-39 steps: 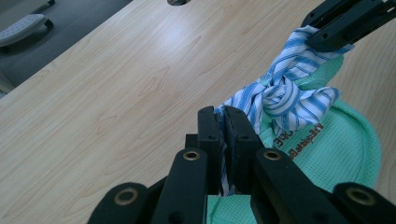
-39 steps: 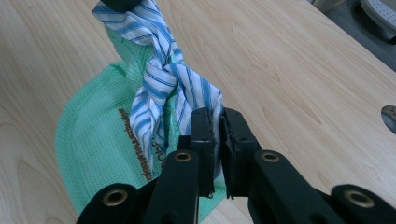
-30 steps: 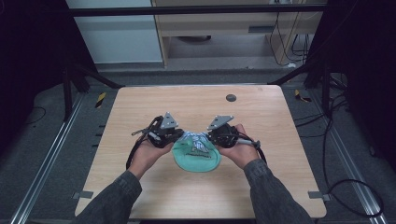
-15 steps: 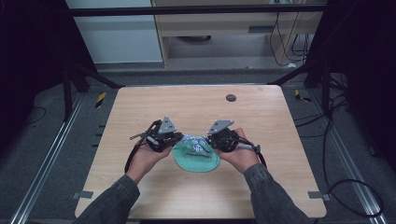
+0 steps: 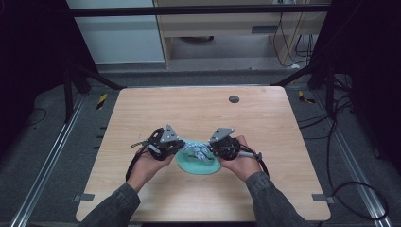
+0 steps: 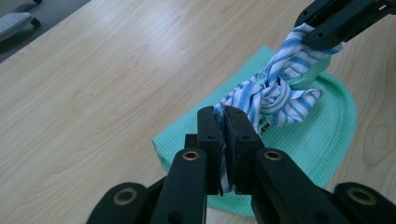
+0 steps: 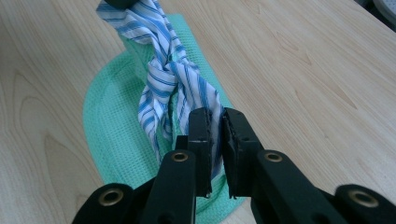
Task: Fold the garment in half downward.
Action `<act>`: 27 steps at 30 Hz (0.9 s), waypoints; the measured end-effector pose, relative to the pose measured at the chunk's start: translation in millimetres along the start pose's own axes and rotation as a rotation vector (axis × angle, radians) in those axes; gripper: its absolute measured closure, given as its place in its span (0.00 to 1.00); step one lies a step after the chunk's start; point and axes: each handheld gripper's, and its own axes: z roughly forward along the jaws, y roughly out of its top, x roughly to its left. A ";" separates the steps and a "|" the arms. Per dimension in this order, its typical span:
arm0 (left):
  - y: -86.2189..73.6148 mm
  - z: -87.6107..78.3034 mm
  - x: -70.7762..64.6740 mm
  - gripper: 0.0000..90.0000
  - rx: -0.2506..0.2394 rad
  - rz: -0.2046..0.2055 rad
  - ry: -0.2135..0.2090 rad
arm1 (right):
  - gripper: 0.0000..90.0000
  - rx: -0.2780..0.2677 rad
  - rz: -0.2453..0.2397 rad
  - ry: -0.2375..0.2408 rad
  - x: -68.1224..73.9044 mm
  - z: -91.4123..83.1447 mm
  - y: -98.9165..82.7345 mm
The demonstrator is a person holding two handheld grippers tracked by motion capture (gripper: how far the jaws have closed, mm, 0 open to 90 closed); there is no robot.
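- Both your grippers are clamped on the striped cloth (image 6: 275,95), one end each. The left gripper (image 5: 182,147) has its jaws pinched tight on the near-left end; you can see a sliver of blue stripe squeezed between the pads in the left gripper view.
- Same story on the other side: the right gripper (image 5: 209,150) is closed on the opposite end, with white and blue fabric running up out of the jaws in the right gripper view.
- The cloth hangs stretched between the two grippers, just above the green mat (image 5: 189,165), which lies flat on the table (image 5: 142,109) near the front edge, about the middle.
- Done so far, by the look of it: there's a knot or crossover already formed in the middle of the cloth (image 7: 166,72). It reads as one overhand twist, bunched up but not flat-tight.
- Left to do, my guess: pull the ends apart to snug the knot down, then let go and lay it on the mat. If you're after a double knot, you've got a second pass ahead.
- Can't tell from these angles how tight the knot really is; the folds hide the inside of it.
- Only other thing on the table is a small dark disc (image 5: 233,99) at the far side, well away from the action.
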 end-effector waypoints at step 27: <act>-30.4 3.8 -20.1 0.95 0.004 -0.007 -0.035 | 0.81 0.010 0.001 0.027 23.6 3.4 -28.4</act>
